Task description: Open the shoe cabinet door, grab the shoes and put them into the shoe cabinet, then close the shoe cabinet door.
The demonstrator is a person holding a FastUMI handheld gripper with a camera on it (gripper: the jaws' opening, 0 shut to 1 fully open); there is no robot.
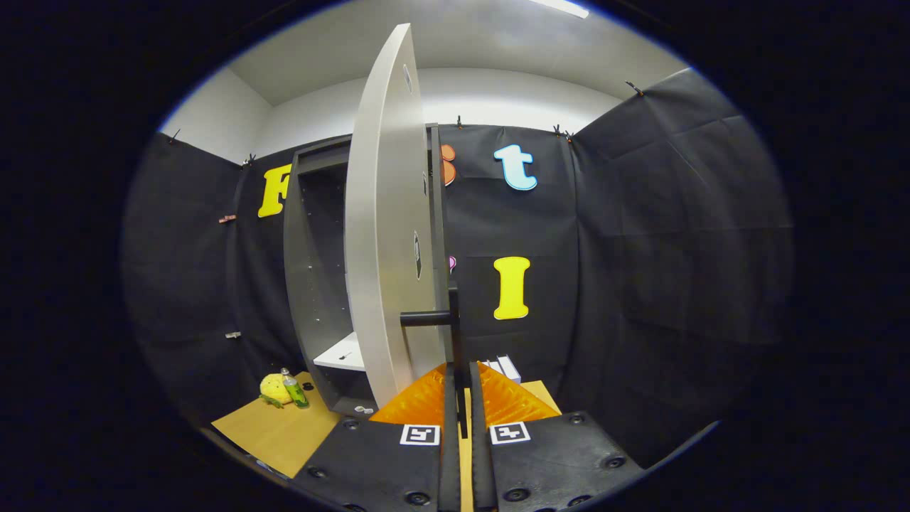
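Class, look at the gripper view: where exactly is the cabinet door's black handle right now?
The black handle runs down the open door's edge, its lower end nipped between the nearly closed tongs.

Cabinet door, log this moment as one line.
door: part open | handle: between fingers | gripper: shut on handle | shelf: bare

The swung-out cabinet door stands edge-on just ahead of the tongs, whose fingers pinch its dark handle. Left of the door the cabinet gapes open. A yellow toy and green bottle sit toward the bench's left edge.
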